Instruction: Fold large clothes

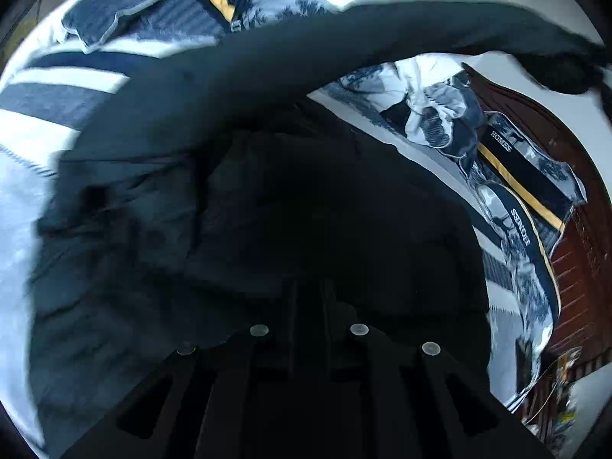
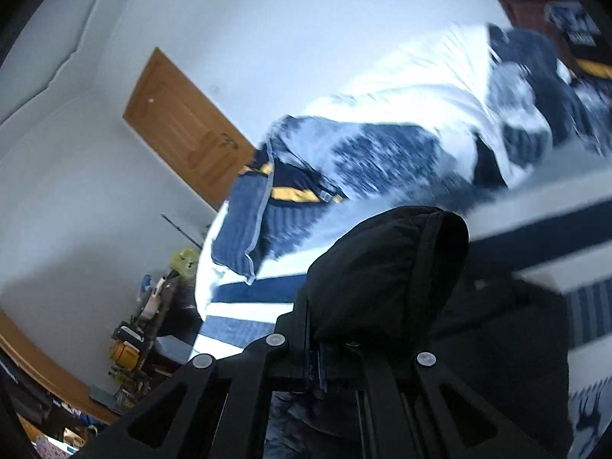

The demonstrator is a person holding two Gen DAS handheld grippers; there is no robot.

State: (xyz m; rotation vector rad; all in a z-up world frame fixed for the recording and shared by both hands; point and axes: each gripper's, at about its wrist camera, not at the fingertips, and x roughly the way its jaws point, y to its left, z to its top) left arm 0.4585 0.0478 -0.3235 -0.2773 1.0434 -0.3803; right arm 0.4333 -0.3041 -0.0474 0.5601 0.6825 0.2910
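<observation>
Found the black jacket (image 1: pixel 267 153) spread over the middle of the bed (image 1: pixel 23 229), covering most of the blue-and-white striped sheet in the left wrist view. Saw one long dark part of it lifted off the bed and stretched in an arc toward the bed's far right side, blurred at its end. Pointed the left gripper (image 1: pixel 308 287) steeply down at the jacket on the bed; made out its dark fingers only faintly against the dark cloth, close together, and could not tell whether they pinched any fabric. Held the right gripper (image 2: pixel 325 344) clamped on a rounded, hood-like bunch of the jacket, raised above the bed, with the cloth draped over the fingertips and hanging down to the right of them. Noted printed pillows (image 1: pixel 508 176) with yellow bands and the lettering HOMES at the head of the bed, against a dark wooden headboard (image 1: pixel 566 260). Noted a blue quilted pillow (image 2: pixel 237 244) lying on the far part of the bed. Spotted a wooden door (image 2: pixel 183 130) in the white wall beyond the bed, and floor clutter (image 2: pixel 141 329) just beside the bed's edge.
</observation>
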